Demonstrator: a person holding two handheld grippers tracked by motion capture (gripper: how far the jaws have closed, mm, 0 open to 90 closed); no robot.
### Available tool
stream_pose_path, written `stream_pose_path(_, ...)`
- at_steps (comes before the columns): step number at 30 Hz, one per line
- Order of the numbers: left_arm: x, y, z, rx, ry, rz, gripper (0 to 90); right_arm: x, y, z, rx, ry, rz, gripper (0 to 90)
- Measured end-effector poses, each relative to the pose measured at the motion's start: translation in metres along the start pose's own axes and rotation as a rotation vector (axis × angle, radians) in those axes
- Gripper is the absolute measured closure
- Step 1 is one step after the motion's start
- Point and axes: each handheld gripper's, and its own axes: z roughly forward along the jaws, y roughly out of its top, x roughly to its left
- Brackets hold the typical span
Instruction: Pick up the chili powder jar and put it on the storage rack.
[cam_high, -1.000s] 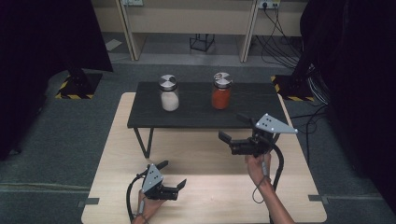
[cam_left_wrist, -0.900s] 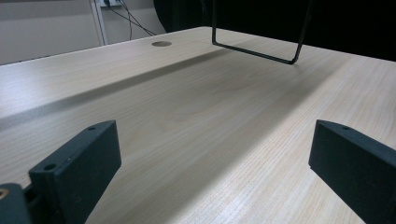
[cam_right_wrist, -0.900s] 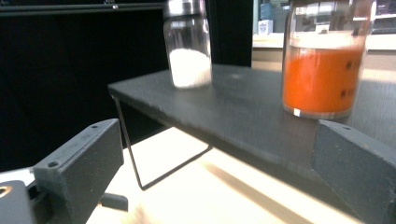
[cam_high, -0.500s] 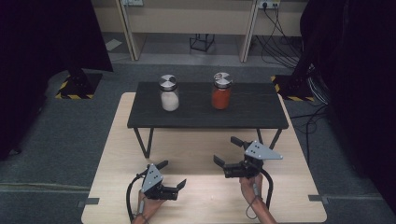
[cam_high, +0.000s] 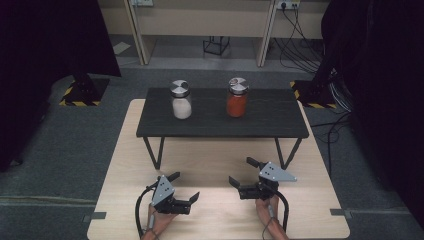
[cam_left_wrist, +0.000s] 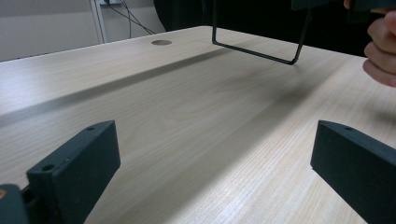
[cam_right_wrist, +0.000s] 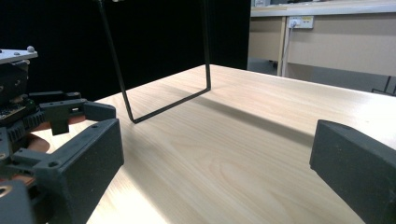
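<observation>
Both tools low on the pale wooden surface (cam_high: 320, 200), jaws wide and empty.

Left tool (cam_high: 186, 187) and right tool (cam_high: 241, 172) well apart from the two jars on the black riser (cam_high: 270, 120). Nearest to the right tool: red-filled jar (cam_high: 237, 97), glass, metal lid, upright at right of centre; white-filled jar (cam_high: 181, 100) alike, to its left. For a clean pickup, best to lift first, approach level, close around the glass body below the lid, avoiding the riser's thin wire legs (cam_right_wrist: 130, 116).
</observation>
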Motion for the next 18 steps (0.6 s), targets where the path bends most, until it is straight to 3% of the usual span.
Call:
stream_pose_path(6,0.001,0.000,0.000,0.001,0.001,-0.012,0.8,-0.008,-0.017,-0.003,0.018,-0.007,0.000,3.0)
stream_pose_path(14,0.003,-0.001,0.000,-0.001,0.006,-0.033,0.8,-0.004,-0.013,0.004,0.081,-0.005,-0.030,3.6)
stream_pose_path(18,0.003,0.000,0.000,0.003,0.008,-0.039,0.8,-0.002,-0.012,0.005,0.087,-0.007,-0.042,3.6)
